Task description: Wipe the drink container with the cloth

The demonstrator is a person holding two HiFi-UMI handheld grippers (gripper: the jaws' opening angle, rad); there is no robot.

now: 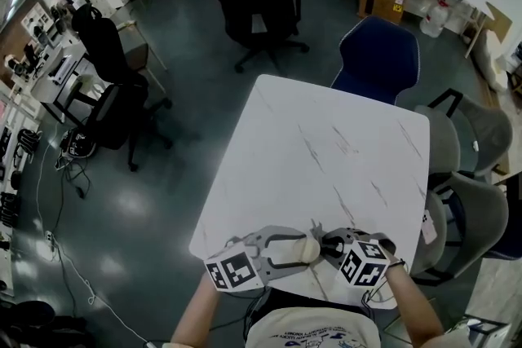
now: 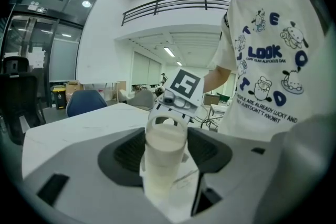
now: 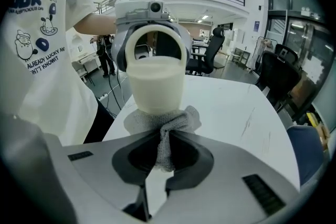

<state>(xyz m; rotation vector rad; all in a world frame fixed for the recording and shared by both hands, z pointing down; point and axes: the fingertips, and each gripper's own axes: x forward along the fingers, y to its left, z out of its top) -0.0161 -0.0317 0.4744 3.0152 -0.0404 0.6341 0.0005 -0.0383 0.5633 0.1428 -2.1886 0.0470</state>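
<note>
At the near edge of the white marbled desk (image 1: 326,143), just in front of the person, the two grippers face each other, tips almost meeting. Left gripper (image 1: 298,248): jaws clamped on either side of the drink container (image 2: 165,157), a cream cylinder with a loop handle on top, roughly upright between the dark pads. Can't tell whether its base rests on the desk. Right gripper (image 3: 164,152): jaws pinched tight on a grey cloth (image 3: 165,126). The cloth is bunched, its free end spreading out and pressed against the lower wall of the container on the side facing the right gripper. Marker cube (image 1: 235,269) of the left gripper sits over the desk's near-left corner, with the right gripper's marker cube (image 1: 363,263) just beside it along the near edge. The rest of the desktop is bare marble veining. Blue chair (image 1: 377,57) tucked at the far edge, grey chairs (image 1: 457,200) along the right edge, black office chair (image 1: 257,4) well apart on the dark floor beyond. The person wears a white printed T-shirt (image 2: 268,71).
</note>
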